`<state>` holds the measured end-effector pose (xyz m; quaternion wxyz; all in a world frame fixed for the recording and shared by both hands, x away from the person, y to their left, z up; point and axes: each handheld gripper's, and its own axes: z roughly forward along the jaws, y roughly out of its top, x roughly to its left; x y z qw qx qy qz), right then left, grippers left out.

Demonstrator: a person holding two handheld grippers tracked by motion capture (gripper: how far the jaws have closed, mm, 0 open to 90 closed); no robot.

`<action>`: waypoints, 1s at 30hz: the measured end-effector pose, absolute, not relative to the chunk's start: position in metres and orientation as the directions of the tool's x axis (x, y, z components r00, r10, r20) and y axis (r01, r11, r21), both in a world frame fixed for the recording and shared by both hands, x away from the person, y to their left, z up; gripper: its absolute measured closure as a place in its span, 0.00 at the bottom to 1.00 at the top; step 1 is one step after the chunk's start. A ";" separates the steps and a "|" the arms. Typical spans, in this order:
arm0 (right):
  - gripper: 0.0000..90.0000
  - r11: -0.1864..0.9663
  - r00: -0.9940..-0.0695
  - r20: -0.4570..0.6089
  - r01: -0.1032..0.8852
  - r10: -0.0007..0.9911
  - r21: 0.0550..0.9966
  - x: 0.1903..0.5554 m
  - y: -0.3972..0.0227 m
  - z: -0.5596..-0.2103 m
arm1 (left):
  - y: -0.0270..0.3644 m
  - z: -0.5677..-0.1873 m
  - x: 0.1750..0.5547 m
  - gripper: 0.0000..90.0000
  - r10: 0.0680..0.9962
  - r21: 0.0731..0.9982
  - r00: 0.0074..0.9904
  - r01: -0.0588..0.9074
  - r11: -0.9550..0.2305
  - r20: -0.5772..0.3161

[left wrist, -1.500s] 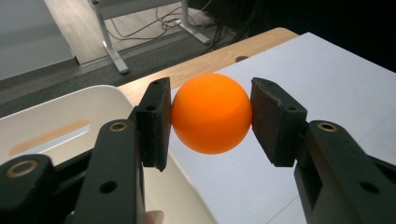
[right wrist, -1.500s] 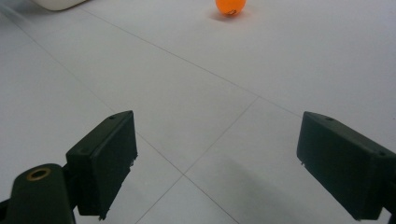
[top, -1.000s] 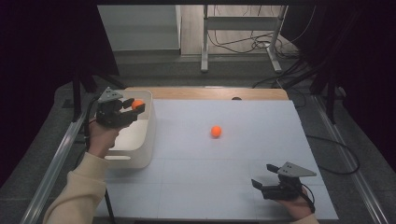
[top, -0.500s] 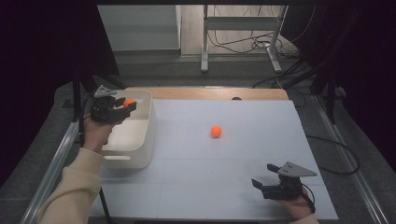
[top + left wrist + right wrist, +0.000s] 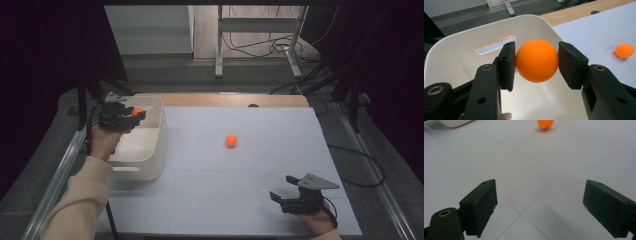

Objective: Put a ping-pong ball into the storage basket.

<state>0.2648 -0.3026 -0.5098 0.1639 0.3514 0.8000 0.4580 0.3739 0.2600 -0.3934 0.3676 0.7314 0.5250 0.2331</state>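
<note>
White bin (image 5: 150, 150) holds nothing settled; left gripper (image 5: 131, 115) clasps an orange ball (image 5: 537, 60) above it.

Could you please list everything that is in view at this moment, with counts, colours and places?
Round orange balls: 2, orange; one clamped in the left gripper over the bin, one lying loose mid-table.
White plastic bin with a slot handle: 1, white; at the table's left edge.
Table with white tiled top: 1, white with a wooden strip along the far edge.
Metal stand: 1, grey; on the floor beyond the table.
Loose cables: several, dark; on the floor beyond the table.
Left gripper: 1, black; shut on a ball above the bin.
Right gripper: 1, black; jaws open, low at the table's near right.
Sleeve: 1, beige; at the lower left.
</note>
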 end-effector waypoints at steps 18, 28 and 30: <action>0.14 0.336 -0.699 0.061 0.416 0.713 0.845 0.265 -0.302 -0.510 | 0.268 -0.416 0.389 0.56 0.947 0.691 0.319 0.692 -0.206 -0.037; 0.14 0.335 -0.698 0.062 0.417 0.713 0.845 0.265 -0.303 -0.510 | 0.270 -0.420 0.388 0.55 0.949 0.687 0.313 0.698 -0.200 -0.041; 0.14 0.335 -0.698 0.062 0.417 0.713 0.845 0.265 -0.303 -0.510 | 0.271 -0.419 0.388 0.55 0.949 0.692 0.313 0.694 -0.200 -0.040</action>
